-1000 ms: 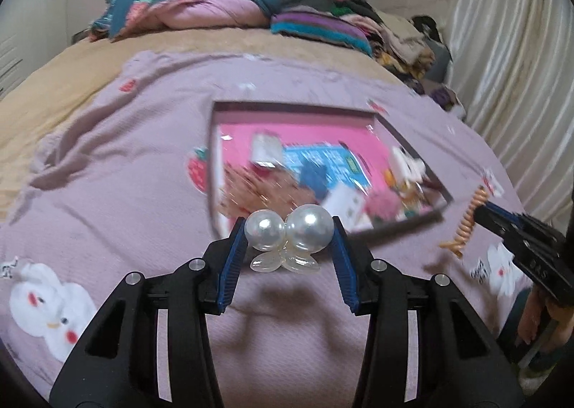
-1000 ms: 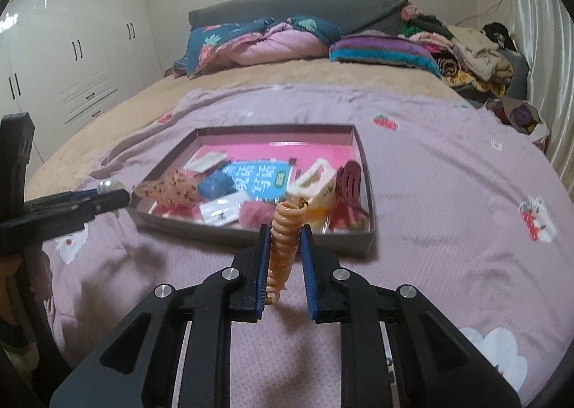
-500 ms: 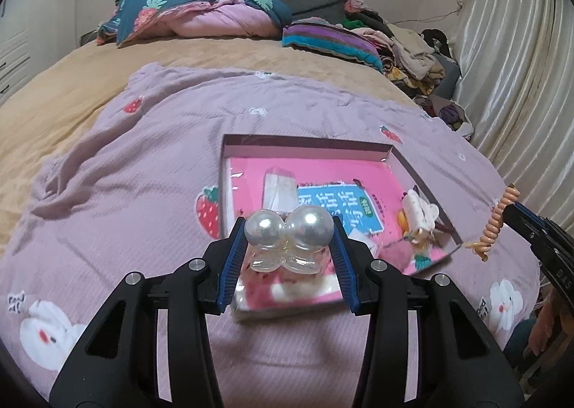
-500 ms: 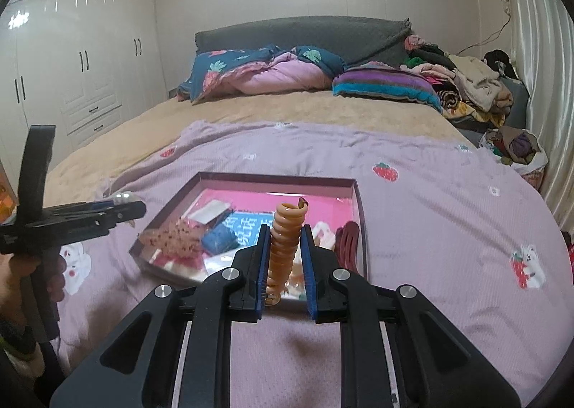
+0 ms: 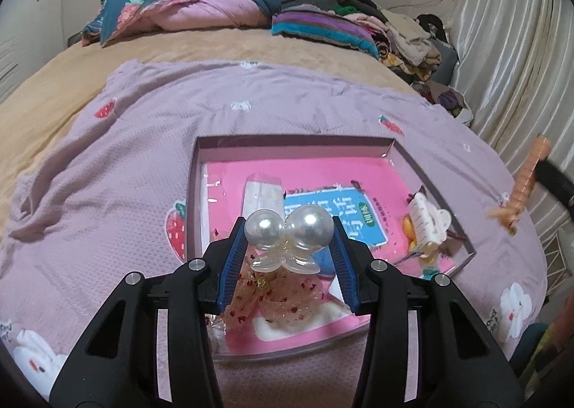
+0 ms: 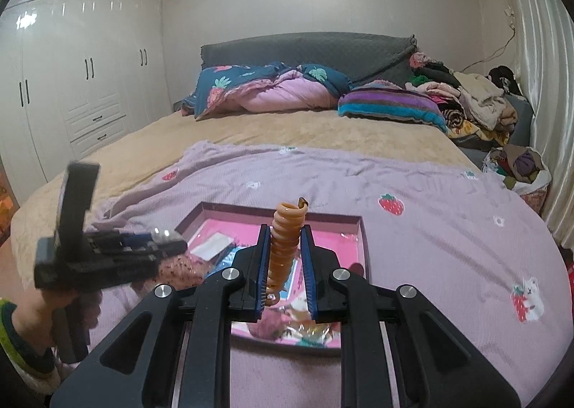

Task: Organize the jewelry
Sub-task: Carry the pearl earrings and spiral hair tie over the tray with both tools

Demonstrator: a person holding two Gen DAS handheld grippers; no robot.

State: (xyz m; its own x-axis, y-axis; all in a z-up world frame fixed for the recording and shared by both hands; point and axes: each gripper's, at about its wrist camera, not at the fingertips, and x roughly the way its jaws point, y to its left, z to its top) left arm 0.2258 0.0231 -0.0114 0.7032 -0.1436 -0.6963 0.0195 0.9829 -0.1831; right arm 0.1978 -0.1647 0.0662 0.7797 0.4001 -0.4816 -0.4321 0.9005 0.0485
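My left gripper [image 5: 288, 241] grasps the pearl clip [image 5: 288, 228], my right gripper [image 6: 284, 264] the coil tie [image 6: 285, 246]; next, lower both into the tray [image 5: 294, 141].

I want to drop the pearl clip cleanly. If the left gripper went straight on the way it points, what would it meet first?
Probably the open box: the left gripper, shut on the pearl clip, aims down at the pink liner and blue card inside. Depth is unclear.
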